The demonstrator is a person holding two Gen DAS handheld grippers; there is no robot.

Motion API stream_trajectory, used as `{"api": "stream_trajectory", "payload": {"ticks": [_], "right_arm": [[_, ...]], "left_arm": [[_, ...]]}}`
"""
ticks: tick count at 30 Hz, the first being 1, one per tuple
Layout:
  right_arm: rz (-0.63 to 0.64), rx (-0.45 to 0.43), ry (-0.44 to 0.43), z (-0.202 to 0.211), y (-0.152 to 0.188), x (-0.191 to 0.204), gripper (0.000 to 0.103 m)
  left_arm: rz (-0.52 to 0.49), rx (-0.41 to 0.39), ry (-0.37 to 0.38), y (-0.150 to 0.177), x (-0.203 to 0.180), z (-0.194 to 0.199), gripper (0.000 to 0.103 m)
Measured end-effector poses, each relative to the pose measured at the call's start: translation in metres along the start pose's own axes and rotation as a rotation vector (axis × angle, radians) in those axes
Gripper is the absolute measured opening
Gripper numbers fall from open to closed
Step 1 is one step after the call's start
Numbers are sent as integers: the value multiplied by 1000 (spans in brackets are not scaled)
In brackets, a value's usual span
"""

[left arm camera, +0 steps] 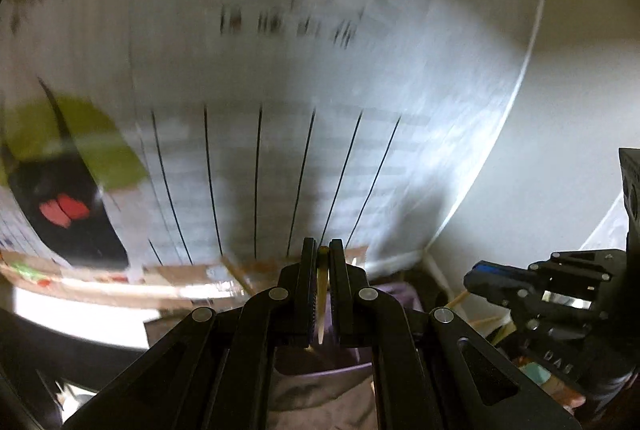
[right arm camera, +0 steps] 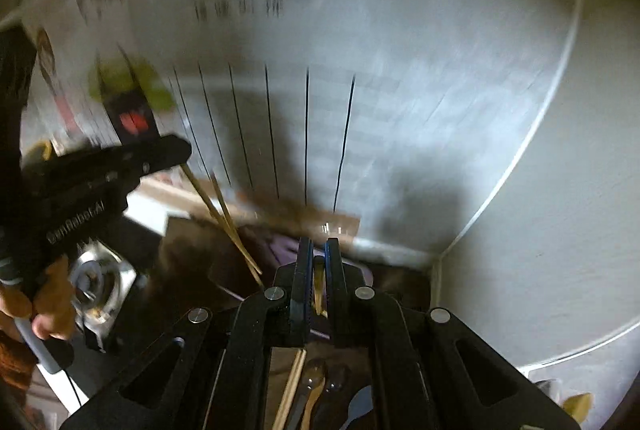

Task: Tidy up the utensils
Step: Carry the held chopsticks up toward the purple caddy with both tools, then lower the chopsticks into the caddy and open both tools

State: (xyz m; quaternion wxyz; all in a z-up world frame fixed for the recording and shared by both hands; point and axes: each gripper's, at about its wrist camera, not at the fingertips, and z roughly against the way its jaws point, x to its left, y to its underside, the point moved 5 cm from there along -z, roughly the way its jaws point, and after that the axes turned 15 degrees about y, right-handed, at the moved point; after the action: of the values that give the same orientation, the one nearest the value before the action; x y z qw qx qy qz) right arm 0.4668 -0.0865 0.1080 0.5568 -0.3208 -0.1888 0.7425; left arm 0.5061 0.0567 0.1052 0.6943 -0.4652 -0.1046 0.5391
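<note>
My left gripper [left arm camera: 321, 250] is shut on thin pale chopsticks [left arm camera: 321, 294], held up in the air; in the right wrist view the same gripper [right arm camera: 176, 154] shows at the left with two chopsticks [right arm camera: 224, 218] slanting down from it. My right gripper [right arm camera: 319, 250] is shut on a slim wooden utensil [right arm camera: 318, 286] that stands between its fingers; it also shows in the left wrist view [left arm camera: 480, 278] at the right. Below the right gripper lie more utensils: wooden sticks [right arm camera: 292, 386], a wooden spoon [right arm camera: 314, 382] and a blue spoon [right arm camera: 360, 406].
A white wall [left arm camera: 540, 150] with a blurred poster [left arm camera: 280, 70] fills the background. A purple cloth [left arm camera: 320, 390] lies below the left gripper. A shiny metal object [right arm camera: 96, 282] sits at the lower left beside the hand [right arm camera: 44, 306] holding the left gripper.
</note>
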Motion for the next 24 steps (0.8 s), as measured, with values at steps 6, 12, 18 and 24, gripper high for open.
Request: {"api": "stream_trajectory", "payload": {"ticks": [6,12,18,24], "right_arm": [[16,87,-10,-46,19,12,5],[2,97,-44,-58,20,10,6],[-46,42,-26,-49,24,-4,31],[-95,-100,-21,6,38,-27,31]], "left_arm": [[51,88,-8,31,24,-42,6],[91,114,10,40,35,-59,8],[104,17,58,28,24,-34,21],[44,-92,12,29,-4,13,28]]}}
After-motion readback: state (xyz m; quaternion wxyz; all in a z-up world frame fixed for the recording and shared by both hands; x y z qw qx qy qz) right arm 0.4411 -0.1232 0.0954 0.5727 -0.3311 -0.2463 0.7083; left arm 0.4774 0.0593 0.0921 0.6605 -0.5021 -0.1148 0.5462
